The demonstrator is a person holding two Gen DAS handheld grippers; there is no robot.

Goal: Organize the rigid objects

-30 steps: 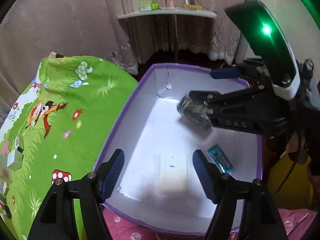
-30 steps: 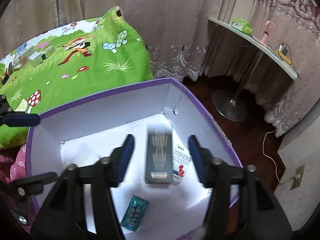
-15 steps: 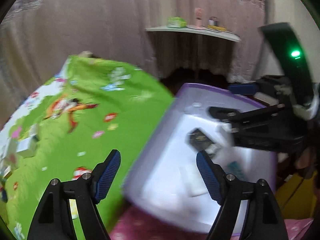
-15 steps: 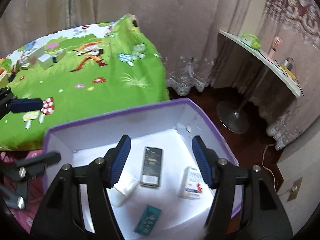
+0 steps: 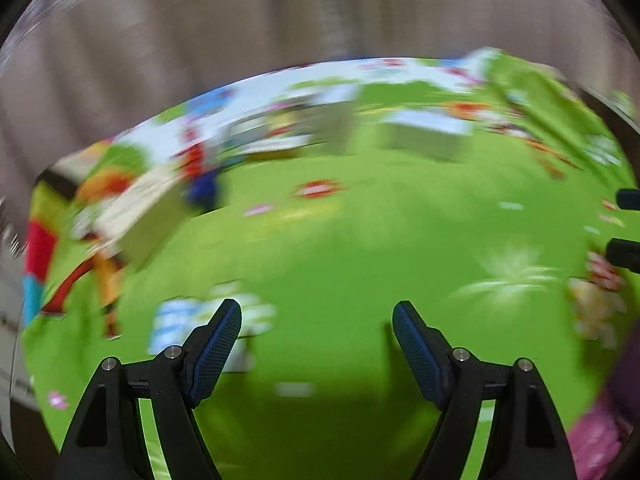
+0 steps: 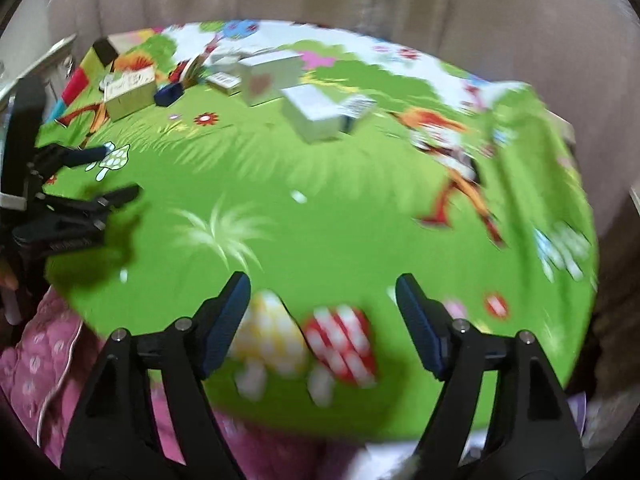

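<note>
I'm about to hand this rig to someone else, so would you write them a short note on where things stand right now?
Left gripper: open, empty, over the green tablecloth.
Right gripper: open, empty, near the cloth's front edge.
Things: several boxes remain at the far side of the cloth, among them a white box, a box with a heart and a tan box; a small dark blue item lies beside the tan one. Both views are motion-blurred, so finer detail is unclear.
Done: cannot be judged; no storage box is in view.
Left: pick up the remaining boxes and put them away.
</note>
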